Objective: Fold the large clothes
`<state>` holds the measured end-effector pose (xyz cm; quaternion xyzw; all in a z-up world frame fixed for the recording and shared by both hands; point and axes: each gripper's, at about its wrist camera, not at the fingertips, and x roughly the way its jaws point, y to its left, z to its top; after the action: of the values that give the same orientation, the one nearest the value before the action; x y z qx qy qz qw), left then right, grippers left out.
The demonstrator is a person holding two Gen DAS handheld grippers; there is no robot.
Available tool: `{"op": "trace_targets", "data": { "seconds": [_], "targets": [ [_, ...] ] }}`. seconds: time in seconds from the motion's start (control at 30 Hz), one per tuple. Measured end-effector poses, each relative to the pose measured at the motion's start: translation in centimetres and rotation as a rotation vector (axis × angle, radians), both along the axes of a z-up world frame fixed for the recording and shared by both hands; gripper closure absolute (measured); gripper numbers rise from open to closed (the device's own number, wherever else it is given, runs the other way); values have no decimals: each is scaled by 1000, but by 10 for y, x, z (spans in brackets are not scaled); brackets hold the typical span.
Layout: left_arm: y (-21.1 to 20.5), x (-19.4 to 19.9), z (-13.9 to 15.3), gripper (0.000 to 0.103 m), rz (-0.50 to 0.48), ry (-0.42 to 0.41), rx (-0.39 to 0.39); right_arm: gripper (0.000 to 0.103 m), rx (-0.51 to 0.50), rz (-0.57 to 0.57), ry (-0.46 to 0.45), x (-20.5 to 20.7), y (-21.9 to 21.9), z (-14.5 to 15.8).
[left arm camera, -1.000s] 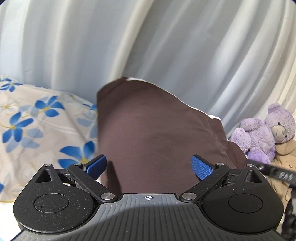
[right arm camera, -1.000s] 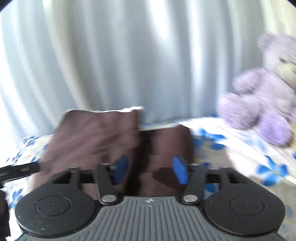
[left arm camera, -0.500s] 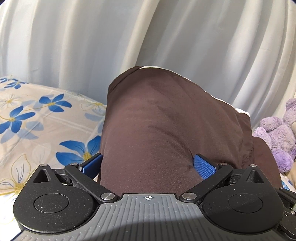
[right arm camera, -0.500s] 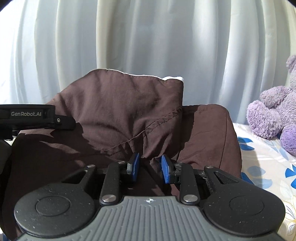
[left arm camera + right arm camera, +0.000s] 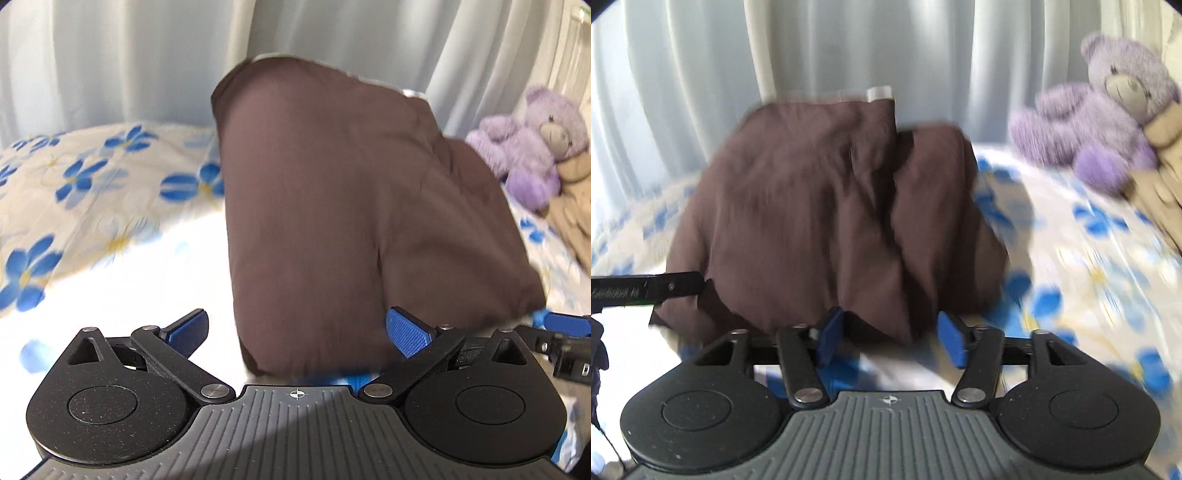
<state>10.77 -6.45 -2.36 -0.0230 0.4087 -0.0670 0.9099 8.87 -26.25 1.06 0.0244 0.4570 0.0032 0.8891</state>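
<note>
A dark brown garment lies in a folded heap on the flowered bedsheet, with a white edge at its far top. My left gripper stands wide open at the garment's near edge, and the pads do not press the cloth. In the right wrist view the same brown garment lies ahead, blurred. My right gripper is opening; the cloth's near hem sits between its blue pads, which do not clamp it. Each view shows a finger of the other gripper at its side edge.
A purple teddy bear and a beige plush toy sit at the right on the bed. White curtains hang close behind the garment. Open bedsheet lies left and right of the heap.
The right jaws, nearly shut on the cloth half a second ago, now stand apart. Both grippers have drawn back and down, and the garment has settled lower onto the bed.
</note>
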Motion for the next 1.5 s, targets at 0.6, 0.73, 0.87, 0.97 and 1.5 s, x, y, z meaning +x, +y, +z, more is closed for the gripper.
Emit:
{"op": "trace_targets", "data": {
  "seconds": [0.6,0.73,0.87,0.97,1.5],
  "targets": [
    [-15,-26,37,0,35,25,114,1,-96,-58,37,-7,33,35],
    [-15,-27,38,0,45,32,112,1,-111,-47,30,-5,35,39],
    [-18,-27,40,0,42,35,117,1,-134,-53,33,-3,36,40],
    [-19,-25,40,0,39,38,118,1,-132,-56,40,-2,36,40],
    [-22,-23,42,0,37,53,104,1,-161,-65,52,-1,36,41]
  ]
}}
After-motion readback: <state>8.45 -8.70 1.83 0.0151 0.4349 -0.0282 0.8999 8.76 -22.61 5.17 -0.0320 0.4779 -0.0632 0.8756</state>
